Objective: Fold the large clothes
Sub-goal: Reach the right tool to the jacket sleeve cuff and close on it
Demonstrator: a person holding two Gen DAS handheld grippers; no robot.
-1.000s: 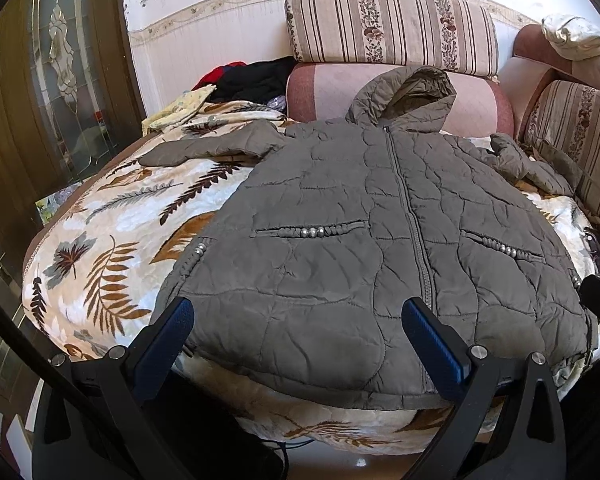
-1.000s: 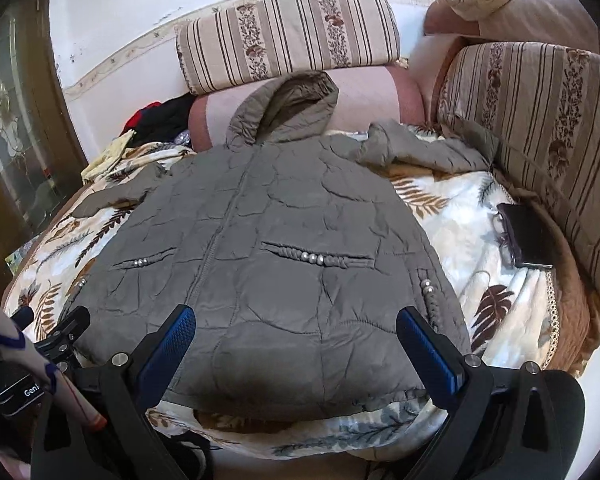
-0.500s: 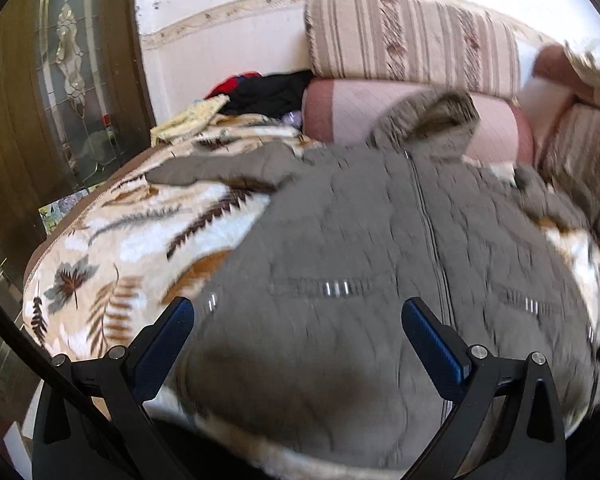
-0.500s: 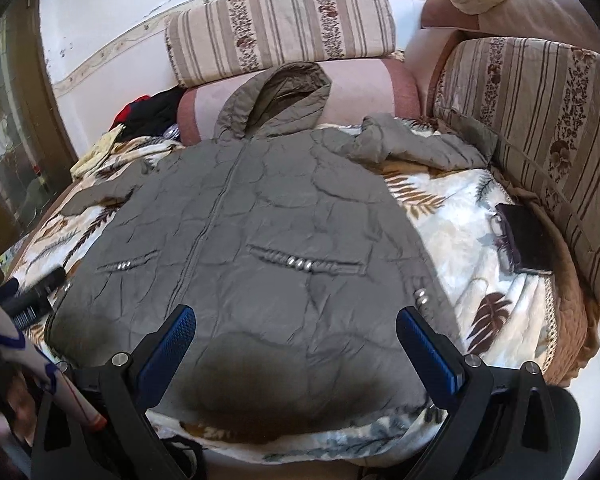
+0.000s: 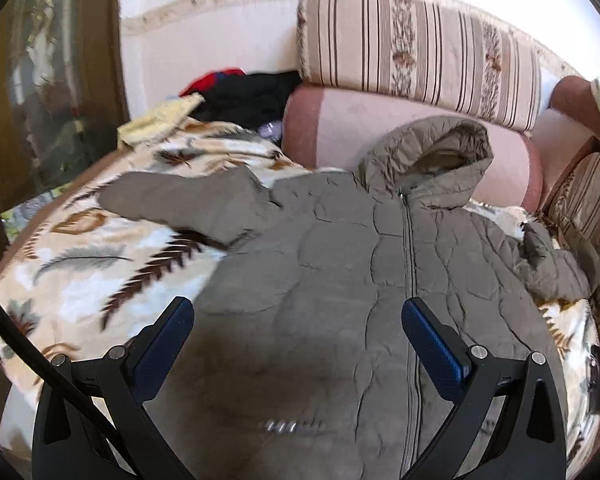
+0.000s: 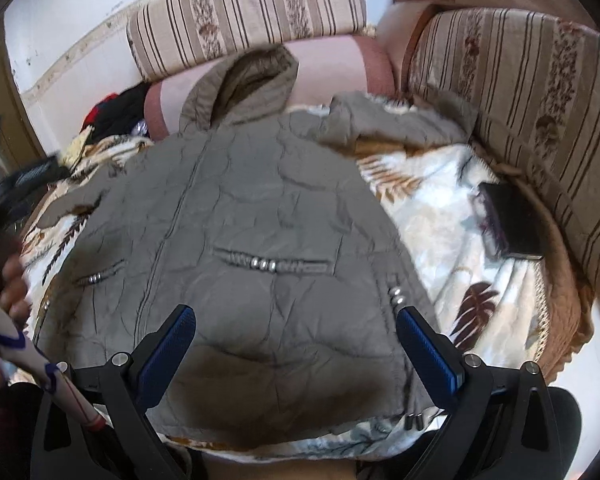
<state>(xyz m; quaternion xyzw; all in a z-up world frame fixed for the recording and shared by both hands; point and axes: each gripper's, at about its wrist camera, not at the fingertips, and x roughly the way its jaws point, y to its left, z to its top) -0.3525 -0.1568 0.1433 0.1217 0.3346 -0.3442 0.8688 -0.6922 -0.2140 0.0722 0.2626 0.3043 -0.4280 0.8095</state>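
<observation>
A grey-brown quilted hooded jacket [image 5: 340, 280] lies flat, front up and zipped, on a leaf-patterned blanket [image 5: 80, 248]. Its hood [image 5: 432, 160] rests against a pink bolster, and its left sleeve [image 5: 188, 204] stretches out to the left. My left gripper [image 5: 296, 336] is open and empty above the jacket's lower left front. In the right wrist view the jacket [image 6: 260, 208] fills the middle. My right gripper [image 6: 296, 340] is open and empty above the hem on the right side. The right sleeve [image 6: 392, 128] lies bunched near the striped cushion.
Striped cushions [image 5: 420, 52] line the back and the right side [image 6: 520, 100]. A dark wallet-like object [image 6: 512, 220] lies on the blanket at right. A pile of red, black and yellow clothes [image 5: 228, 96] sits at back left. A wooden door [image 5: 40, 80] stands at left.
Both grippers have moved forward over the jacket. The left one went further, from the hem up over the lower front. Both stayed open.
</observation>
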